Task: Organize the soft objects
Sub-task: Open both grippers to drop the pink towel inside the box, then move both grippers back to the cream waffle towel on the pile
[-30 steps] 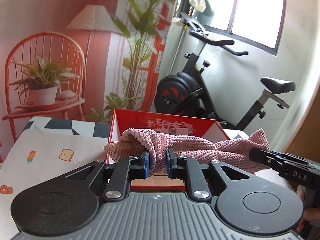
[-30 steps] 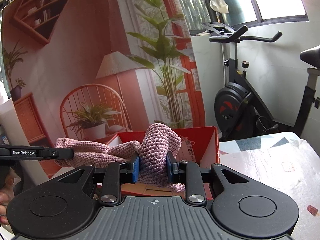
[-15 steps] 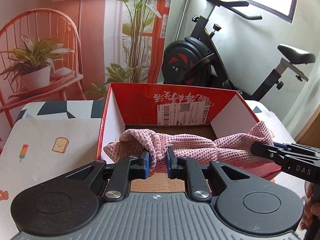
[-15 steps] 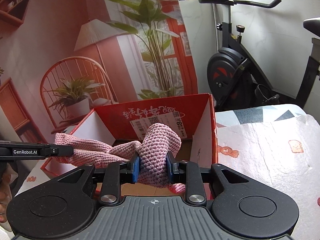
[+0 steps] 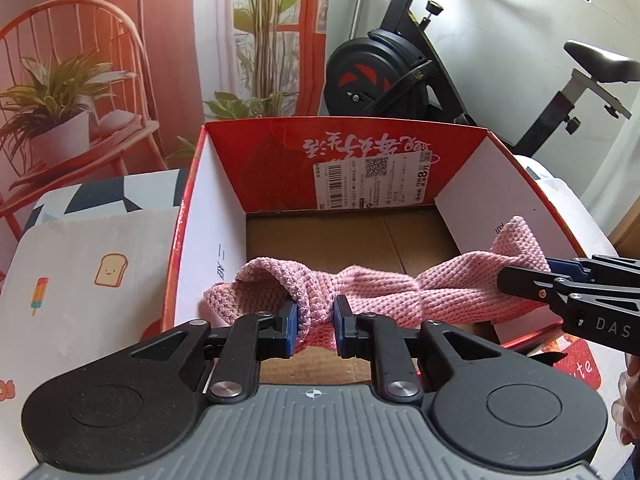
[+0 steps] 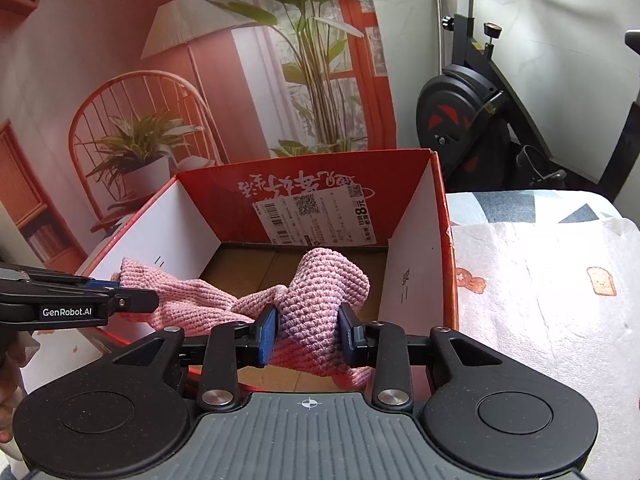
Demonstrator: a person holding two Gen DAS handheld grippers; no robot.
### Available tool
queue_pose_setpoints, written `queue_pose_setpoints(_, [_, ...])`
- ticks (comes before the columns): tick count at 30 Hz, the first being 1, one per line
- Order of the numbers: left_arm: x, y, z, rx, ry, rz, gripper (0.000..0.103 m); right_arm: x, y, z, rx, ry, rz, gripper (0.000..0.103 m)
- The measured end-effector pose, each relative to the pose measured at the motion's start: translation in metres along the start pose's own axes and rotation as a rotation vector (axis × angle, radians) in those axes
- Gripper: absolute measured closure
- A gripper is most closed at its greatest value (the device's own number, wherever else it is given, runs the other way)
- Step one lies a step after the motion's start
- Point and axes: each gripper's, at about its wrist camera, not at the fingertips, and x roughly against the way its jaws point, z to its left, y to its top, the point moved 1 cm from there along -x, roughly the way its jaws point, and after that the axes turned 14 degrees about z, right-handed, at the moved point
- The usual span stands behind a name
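A pink knitted cloth [image 5: 384, 292] hangs stretched between my two grippers, just above the open red cardboard box [image 5: 348, 160]. My left gripper [image 5: 316, 326] is shut on the cloth's left end. My right gripper [image 6: 308, 334] is shut on its right end [image 6: 320, 300]. The right gripper's fingers [image 5: 560, 284] show at the right of the left wrist view, the left gripper's fingers [image 6: 80, 304] at the left of the right wrist view. The box [image 6: 412, 248] has white inner side walls and a brown floor with nothing on it.
The box stands on a table with a white cloth printed with toast and ice-lolly figures [image 5: 80, 272], which also shows in the right wrist view [image 6: 540, 300]. Behind are a wall picture of a chair and plants [image 6: 160, 120] and an exercise bike [image 5: 400, 68].
Both grippers have come down and tilted forward with the cloth, from level with the box rim to just above the box's opening. The box floor has come into view.
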Motion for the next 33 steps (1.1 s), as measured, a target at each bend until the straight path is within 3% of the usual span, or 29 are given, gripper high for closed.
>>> queue_pose_setpoints(1, [0.0, 0.0, 0.0, -0.008, -0.004, 0.005, 0.078, 0.0, 0.0, 0.0, 0.003, -0.003, 0.004, 0.072])
queue_pose_setpoints(3, [0.001, 0.0, -0.001, -0.025, 0.0, 0.008, 0.06, 0.0, -0.001, 0.002, 0.018, -0.009, 0.015, 0.07])
queue_pose_setpoints(5, [0.006, -0.001, -0.001, -0.047, 0.001, -0.006, 0.05, 0.001, -0.003, 0.008, 0.049, -0.028, 0.03, 0.065])
queue_pose_setpoints(7, [0.012, -0.001, -0.001, -0.057, -0.003, -0.02, 0.048, 0.005, -0.004, 0.013, 0.071, -0.045, 0.022, 0.048])
queue_pose_setpoints(8, [0.016, -0.002, -0.001, -0.055, -0.007, -0.027, 0.046, 0.008, -0.005, 0.015, 0.076, -0.061, 0.012, 0.034])
queue_pose_setpoints(9, [0.02, -0.003, 0.001, -0.05, -0.012, -0.035, 0.045, 0.011, -0.006, 0.016, 0.078, -0.074, 0.002, 0.033])
queue_pose_setpoints(13, [0.041, -0.014, 0.006, -0.029, -0.038, -0.084, 0.045, 0.032, -0.012, 0.018, 0.064, -0.066, -0.033, 0.033])
queue_pose_setpoints(19, [0.075, -0.052, 0.029, 0.022, -0.095, -0.15, 0.041, 0.07, -0.038, 0.026, 0.065, 0.029, -0.091, 0.033])
queue_pose_setpoints(24, [0.086, -0.093, 0.046, 0.044, -0.071, -0.205, 0.034, 0.085, -0.071, 0.036, 0.107, 0.059, -0.082, 0.034])
queue_pose_setpoints(33, [0.069, -0.139, 0.068, 0.213, -0.067, -0.162, 0.034, 0.082, -0.123, 0.047, 0.064, 0.055, -0.054, 0.037])
